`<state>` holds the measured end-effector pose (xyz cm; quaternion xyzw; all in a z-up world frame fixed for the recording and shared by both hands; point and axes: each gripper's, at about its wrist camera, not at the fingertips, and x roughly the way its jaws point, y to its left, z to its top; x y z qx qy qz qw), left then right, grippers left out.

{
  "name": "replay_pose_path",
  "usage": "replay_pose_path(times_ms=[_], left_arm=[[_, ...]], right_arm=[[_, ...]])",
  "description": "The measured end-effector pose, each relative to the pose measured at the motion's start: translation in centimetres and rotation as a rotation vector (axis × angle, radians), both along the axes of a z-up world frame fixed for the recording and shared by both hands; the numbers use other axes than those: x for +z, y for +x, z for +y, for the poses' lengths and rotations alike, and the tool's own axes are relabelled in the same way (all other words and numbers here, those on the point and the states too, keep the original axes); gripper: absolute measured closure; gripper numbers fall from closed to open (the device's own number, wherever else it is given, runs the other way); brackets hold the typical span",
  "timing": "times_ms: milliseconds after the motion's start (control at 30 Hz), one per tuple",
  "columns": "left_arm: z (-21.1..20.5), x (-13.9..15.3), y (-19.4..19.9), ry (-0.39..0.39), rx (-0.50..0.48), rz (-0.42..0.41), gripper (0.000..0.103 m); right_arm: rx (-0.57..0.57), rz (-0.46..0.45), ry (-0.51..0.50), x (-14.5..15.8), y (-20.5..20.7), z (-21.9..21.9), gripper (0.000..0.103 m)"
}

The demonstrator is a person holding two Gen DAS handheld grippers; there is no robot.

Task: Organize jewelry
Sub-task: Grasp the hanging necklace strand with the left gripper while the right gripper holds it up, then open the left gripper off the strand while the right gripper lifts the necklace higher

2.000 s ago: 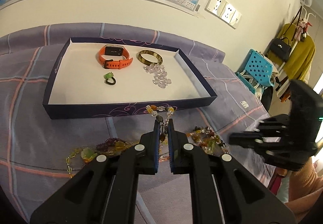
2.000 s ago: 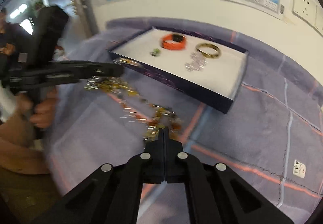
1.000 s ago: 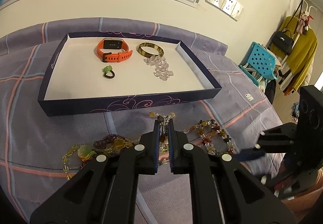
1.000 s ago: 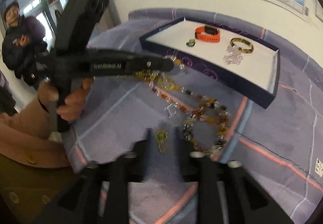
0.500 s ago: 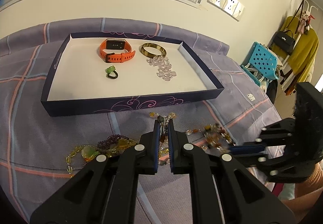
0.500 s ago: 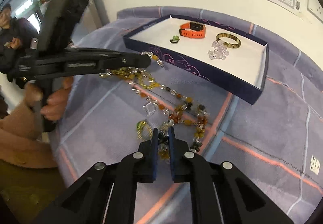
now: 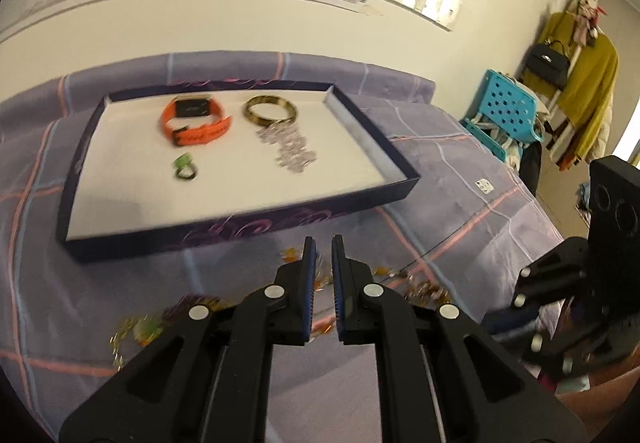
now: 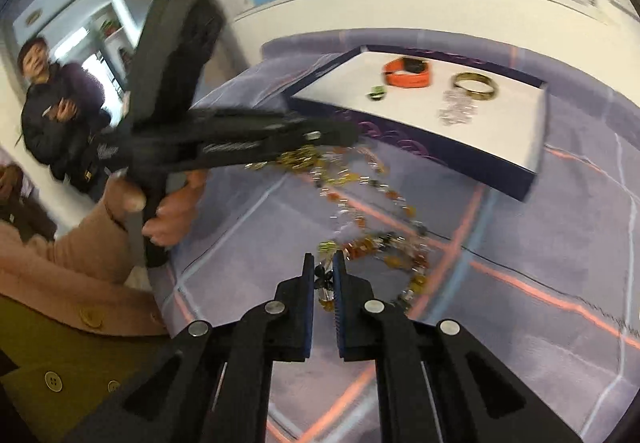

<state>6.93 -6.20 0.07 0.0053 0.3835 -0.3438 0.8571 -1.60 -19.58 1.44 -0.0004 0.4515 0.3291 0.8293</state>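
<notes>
The beaded necklace [image 8: 360,203], a long strand of amber, clear and dark beads draped over the purple checked bedspread [image 8: 560,243] just in front of the jewelry tray [image 8: 500,167], is best lifted level by both ends and carried over the tray wall without snagging. The right gripper [image 8: 323,275] is nearly closed on beads at one end. The left gripper [image 7: 323,255] is narrowly parted over the other end; whether beads are pinched there cannot be told.
</notes>
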Motion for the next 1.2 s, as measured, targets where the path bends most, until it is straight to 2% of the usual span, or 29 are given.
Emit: replay_pose_path(times_ms=[33,67,167,267,333,400,467,567,600,733,833,967,1100,1200], left_arm=[[-0.3,0.1,0.1,-0.006,-0.014,0.002,0.095],[-0.5,0.2,0.2,-0.008,-0.021,0.003,0.095],[-0.7,0.3,0.3,0.003,-0.021,-0.001,0.095],[0.4,0.7,0.1,-0.024,0.007,-0.004,0.094],[1.4,0.8,-0.2,-0.036,0.027,-0.005,0.088],[2.5,0.8,-0.6,-0.036,0.046,-0.008,0.082],[3.2,0.7,-1.0,-0.029,0.055,-0.007,0.079],[4.2,0.0,-1.5,-0.022,0.068,0.006,0.077],[4.4,-0.2,-1.6,-0.023,0.071,0.011,0.077],[4.8,-0.9,-2.1,-0.026,0.065,0.031,0.077],[4.6,-1.2,-2.9,-0.019,0.030,0.032,0.077],[3.2,-1.4,-4.3,0.001,-0.054,0.018,0.077],[0.7,-1.9,-5.7,0.038,-0.152,0.019,0.077],[-0.3,-2.4,-6.1,0.076,-0.167,0.018,0.077]], right_arm=[[-0.020,-0.023,-0.015,0.3,0.2,0.0,0.078],[-0.070,-0.065,-0.052,0.6,0.7,-0.1,0.073],[-0.114,-0.080,-0.082,0.4,2.9,-0.2,0.071],[-0.121,-0.076,-0.131,-0.7,5.2,0.4,0.070],[-0.112,-0.077,-0.192,-1.6,6.2,1.1,0.070],[-0.086,-0.061,-0.219,-2.6,7.1,1.7,0.070],[-0.074,-0.074,-0.230,-3.1,7.7,2.1,0.070],[-0.077,-0.076,-0.246,-3.4,8.3,2.4,0.081],[-0.072,-0.078,-0.247,-3.4,8.4,2.4,0.094],[-0.109,-0.081,-0.233,-2.6,8.4,1.6,0.100],[-0.152,-0.097,-0.128,-0.4,7.6,-0.4,0.100],[-0.199,-0.169,-0.032,3.5,6.1,-2.5,0.100],[-0.229,-0.234,0.018,6.6,5.0,-3.5,0.100],[-0.244,-0.284,0.055,8.8,4.4,-4.2,0.100]])
